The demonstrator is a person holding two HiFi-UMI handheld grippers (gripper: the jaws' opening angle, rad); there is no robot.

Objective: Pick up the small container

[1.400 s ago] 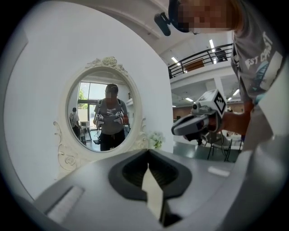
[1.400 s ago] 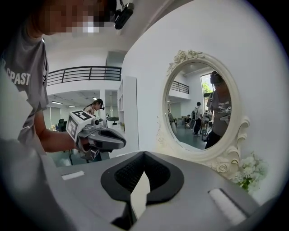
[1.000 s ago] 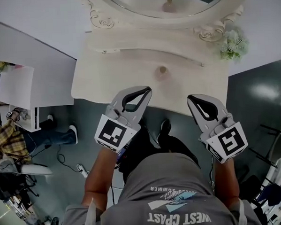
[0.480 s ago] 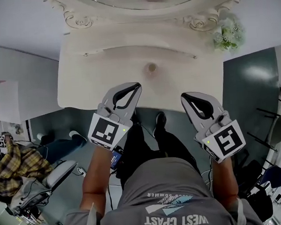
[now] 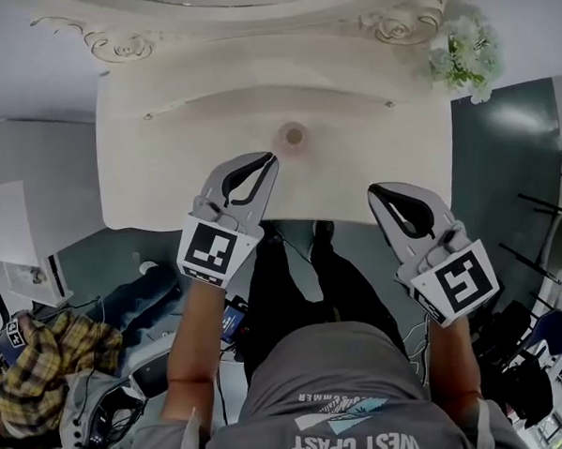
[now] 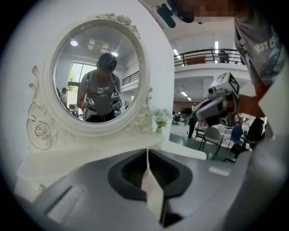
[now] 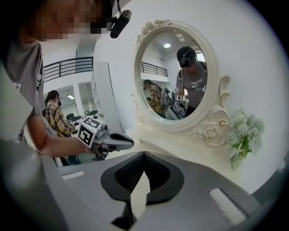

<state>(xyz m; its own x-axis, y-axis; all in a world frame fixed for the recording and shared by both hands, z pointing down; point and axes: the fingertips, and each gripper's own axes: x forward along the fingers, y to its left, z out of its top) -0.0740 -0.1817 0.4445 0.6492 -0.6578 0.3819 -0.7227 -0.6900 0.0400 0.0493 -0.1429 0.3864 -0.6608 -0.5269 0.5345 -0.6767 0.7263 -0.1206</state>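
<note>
The small container is a round, pale tan pot standing on the cream vanity table, seen from above in the head view. My left gripper reaches over the table's front edge, its tips just short of the container and slightly left of it. Its jaws still meet at the tips and are starting to open, with nothing between them. My right gripper hangs over the floor just off the table's front edge, shut and empty. Neither gripper view shows the container.
An ornate oval mirror stands at the back of the table. A small bunch of white flowers sits at its right rear corner. A person in a plaid shirt is on the floor side at the left, with chairs at the right.
Both grippers have moved forward toward the table. The left tips now lie over the tabletop near the container. The person at the left has shifted lower in the view.
</note>
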